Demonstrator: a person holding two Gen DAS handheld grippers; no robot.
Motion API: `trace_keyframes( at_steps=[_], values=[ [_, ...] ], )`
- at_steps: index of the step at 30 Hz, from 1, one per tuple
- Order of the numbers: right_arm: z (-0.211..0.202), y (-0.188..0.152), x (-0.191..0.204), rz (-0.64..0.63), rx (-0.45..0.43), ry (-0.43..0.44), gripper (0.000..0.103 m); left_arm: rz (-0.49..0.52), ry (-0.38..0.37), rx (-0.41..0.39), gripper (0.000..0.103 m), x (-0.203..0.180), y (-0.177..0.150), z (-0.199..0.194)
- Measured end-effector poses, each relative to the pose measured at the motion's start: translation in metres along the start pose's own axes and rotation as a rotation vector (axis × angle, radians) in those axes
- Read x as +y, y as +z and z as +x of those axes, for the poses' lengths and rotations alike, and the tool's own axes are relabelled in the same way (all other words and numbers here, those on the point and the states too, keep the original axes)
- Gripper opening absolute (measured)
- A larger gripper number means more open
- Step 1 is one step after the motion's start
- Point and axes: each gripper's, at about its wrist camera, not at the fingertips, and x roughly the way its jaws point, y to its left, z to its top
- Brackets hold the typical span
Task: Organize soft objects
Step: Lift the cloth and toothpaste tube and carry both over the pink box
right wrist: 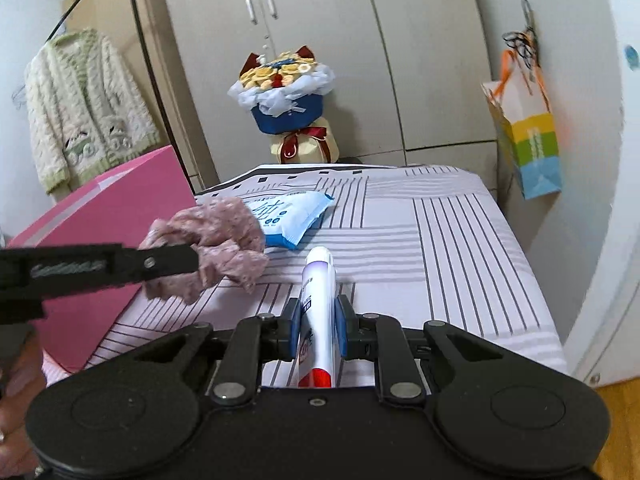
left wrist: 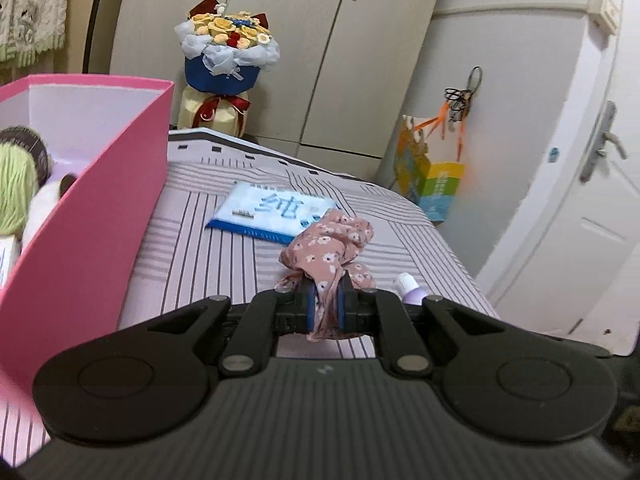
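L tool (left wrist: 326, 300) pinches my pink floral fabric scrunchie (left wrist: 332, 240), lifted off striped bed (left wrist: 200, 256) beside open pink cardboard box (left wrist: 100, 216), probably its destination; R tool (right wrist: 318, 322) grips white squeeze tube (right wrist: 318, 292).

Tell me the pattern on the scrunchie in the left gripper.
The scrunchie is dusty pink with small white flowers; the left wrist view shows it best.
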Motion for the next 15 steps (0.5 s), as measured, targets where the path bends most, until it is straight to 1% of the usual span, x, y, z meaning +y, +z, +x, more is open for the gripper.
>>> trace_keyframes(
  at_steps=[3, 9, 15],
  values=[
    [-0.008, -0.007, 0.002, 0.012, 0.002, 0.006, 0.021, -0.001, -0.026, 0.008, 0.009, 0.001, -0.009, -0.013],
    [-0.022, -0.014, 0.013, -0.026, 0.003, 0.001, 0.021, -0.006, -0.072, 0.022, 0.009, 0.004, -0.024, -0.038],
    [-0.037, -0.018, 0.025, -0.05, -0.003, 0.032, 0.021, 0.01, -0.092, 0.015, 0.009, 0.007, -0.03, -0.061]
  ],
)
